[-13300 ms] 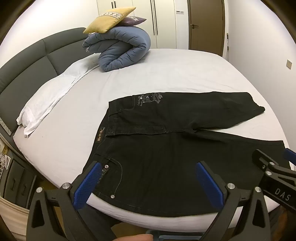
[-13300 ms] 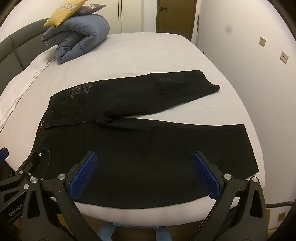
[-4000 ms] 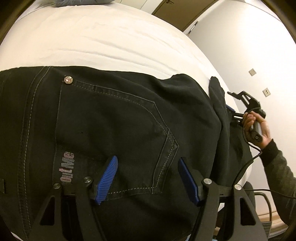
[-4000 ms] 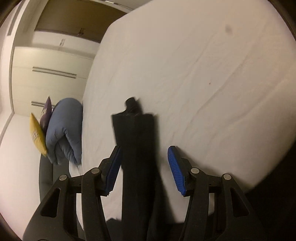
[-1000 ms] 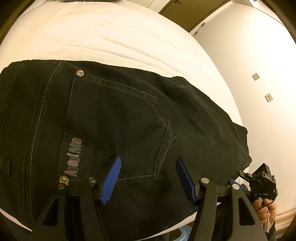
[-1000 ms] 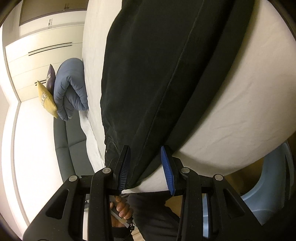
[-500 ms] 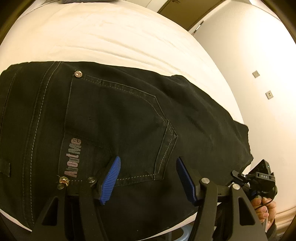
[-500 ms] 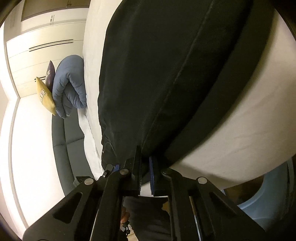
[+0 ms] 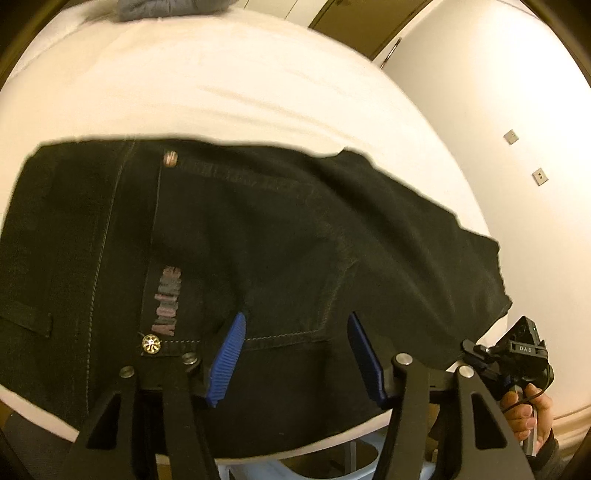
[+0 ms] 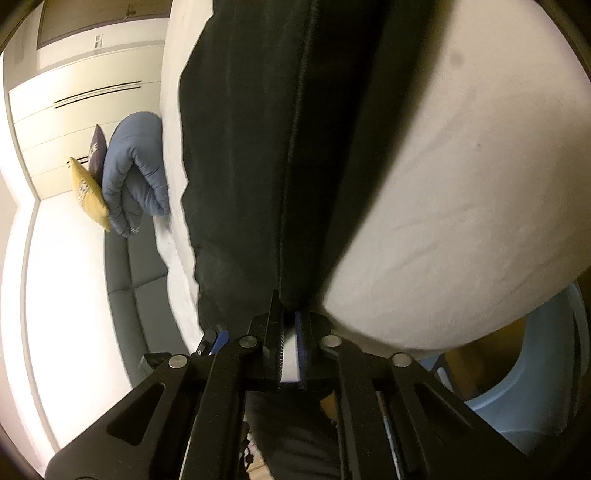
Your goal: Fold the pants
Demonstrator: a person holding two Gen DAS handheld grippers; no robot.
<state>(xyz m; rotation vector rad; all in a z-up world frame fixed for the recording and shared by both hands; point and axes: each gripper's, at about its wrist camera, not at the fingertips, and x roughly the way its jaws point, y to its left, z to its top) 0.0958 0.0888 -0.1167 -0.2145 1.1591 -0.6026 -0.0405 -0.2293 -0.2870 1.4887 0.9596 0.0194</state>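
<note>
Left wrist view: the black pants [image 9: 258, 236] lay flat on the white bed [image 9: 221, 85], folded lengthwise, filling the middle of the picture from 9 o'clock across to 4 o'clock. A back pocket with pale stitching faced up, with a grey printed word [image 9: 167, 301] and a brass rivet [image 9: 151, 343] toward 8 o'clock. The left gripper [image 9: 295, 354] sat at 6 o'clock over the pocket's lower seam. Its blue pads [image 9: 227, 354] stood well apart and were closing a little, with flat cloth under the gap; whether they touched the cloth could not be told, and nothing was pinched. At 4 o'clock, past the pants' hem corner, a hand [image 9: 528, 413] held the right gripper's black body. A blue-grey duvet [image 9: 166, 7] showed at 12 o'clock, and a beige wall [image 9: 517, 110] with two small plates at 2 o'clock.

Right wrist view: the picture was rolled on its side and blurred. The pants [image 10: 280, 147] ran from 12 o'clock down to the centre. The right gripper [image 10: 290, 325] sat just below centre, its jaws nearly together and easing apart, with the hem edge between them; the pads appeared clenched on that edge. The bed [image 10: 461, 221] filled 3 o'clock. The duvet [image 10: 136, 173] and a yellow cushion [image 10: 86, 195] lay at 9 o'clock, and a pale blue tub [image 10: 535, 387] at 4 o'clock.
</note>
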